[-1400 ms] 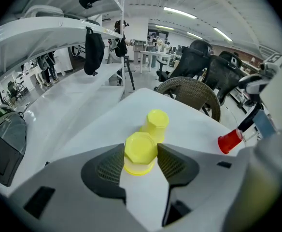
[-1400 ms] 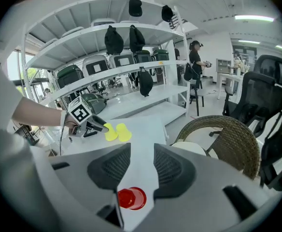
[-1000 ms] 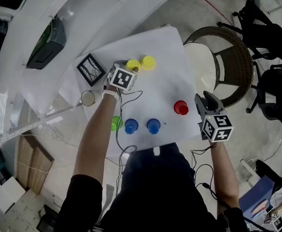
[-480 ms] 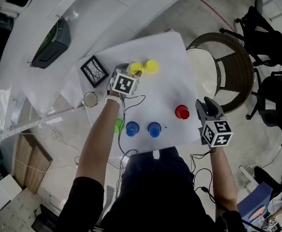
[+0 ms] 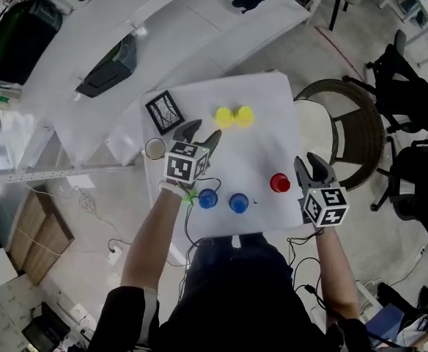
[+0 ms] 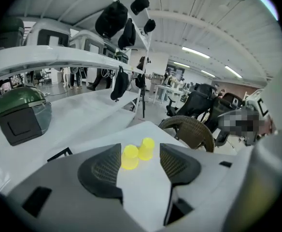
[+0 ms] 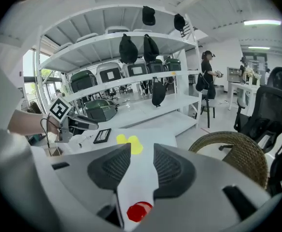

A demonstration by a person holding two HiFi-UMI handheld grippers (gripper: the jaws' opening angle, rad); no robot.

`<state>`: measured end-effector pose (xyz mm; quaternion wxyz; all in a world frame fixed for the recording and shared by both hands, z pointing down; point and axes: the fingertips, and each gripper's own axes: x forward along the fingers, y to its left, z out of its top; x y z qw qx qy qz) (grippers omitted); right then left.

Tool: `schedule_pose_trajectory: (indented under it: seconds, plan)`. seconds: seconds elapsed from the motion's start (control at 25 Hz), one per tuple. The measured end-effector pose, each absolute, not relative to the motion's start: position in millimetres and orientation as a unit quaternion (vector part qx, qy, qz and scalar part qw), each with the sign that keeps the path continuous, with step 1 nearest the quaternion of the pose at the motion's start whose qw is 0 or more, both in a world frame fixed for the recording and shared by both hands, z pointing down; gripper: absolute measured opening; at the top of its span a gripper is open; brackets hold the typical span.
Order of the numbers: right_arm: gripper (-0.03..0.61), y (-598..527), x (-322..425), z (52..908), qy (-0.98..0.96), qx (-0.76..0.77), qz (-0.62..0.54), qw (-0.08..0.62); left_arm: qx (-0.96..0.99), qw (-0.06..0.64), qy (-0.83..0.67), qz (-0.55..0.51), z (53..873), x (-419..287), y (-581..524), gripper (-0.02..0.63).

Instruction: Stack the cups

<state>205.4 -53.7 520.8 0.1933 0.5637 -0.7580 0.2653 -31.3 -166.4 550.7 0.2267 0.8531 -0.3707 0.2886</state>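
The left gripper [image 5: 201, 136] is held wide and empty above the white surface [image 5: 269, 134], its jaws just opened. Two yellow cups [image 5: 225, 116] are seen side by side ahead of it. The right gripper [image 5: 309, 164] is kept partly apart, empty, near the red cup [image 5: 280, 182].

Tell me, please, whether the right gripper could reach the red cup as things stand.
Probably yes: the right gripper is open and empty beside the red cup, only bare tabletop between them.
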Motion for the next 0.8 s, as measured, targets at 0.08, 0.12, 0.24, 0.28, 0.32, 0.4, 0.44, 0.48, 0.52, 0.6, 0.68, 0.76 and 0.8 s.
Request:
schedule_pose_trajectory:
  seconds: [0.08,0.12,0.24,0.28,0.32,0.4,0.44,0.48,0.52,0.6,0.68,0.76,0.8]
  plan:
    - [0.143,-54,197,512,-0.767,0.557,0.255,0.193,0.852,0.23,-0.381,0.276,536,-45,-147,0.245]
    - [0.143,-53,193,509,-0.771,0.552,0.25,0.194,0.85,0.232,-0.386,0.272,530,-53,-137,0.245]
    - [0.143,-48,177,503,-0.785,0.537,0.23,0.206,0.845,0.24,-0.404,0.255,515,-78,-104,0.245]
    - [0.143,-45,171,502,-0.79,0.531,0.224,0.21,0.842,0.242,-0.411,0.25,512,-87,-93,0.245]
    - [0.143,-41,165,502,-0.794,0.525,0.22,0.214,0.84,0.244,-0.418,0.247,510,-96,-81,0.245]
    - [0.143,-31,153,505,-0.801,0.514,0.218,0.217,0.834,0.245,-0.431,0.242,509,-111,-58,0.244]
    - [0.143,-25,147,506,-0.803,0.51,0.219,0.217,0.831,0.243,-0.439,0.24,511,-118,-46,0.239]
    - [0.141,-20,142,508,-0.806,0.505,0.22,0.216,0.827,0.241,-0.447,0.24,512,-125,-35,0.232]
    - [0.135,-14,136,510,-0.809,0.501,0.222,0.215,0.824,0.237,-0.454,0.24,514,-130,-24,0.227]
    - [0.126,-1,125,515,-0.814,0.491,0.223,0.215,0.82,0.232,-0.464,0.24,517,-138,-4,0.222]
    - [0.126,11,113,519,-0.821,0.479,0.219,0.221,0.819,0.232,-0.467,0.238,517,-141,12,0.219]
    - [0.126,20,101,524,-0.829,0.465,0.21,0.229,0.822,0.236,-0.461,0.238,519,-138,24,0.216]
    - [0.126,25,95,528,-0.834,0.456,0.206,0.234,0.824,0.237,-0.457,0.238,520,-135,29,0.215]
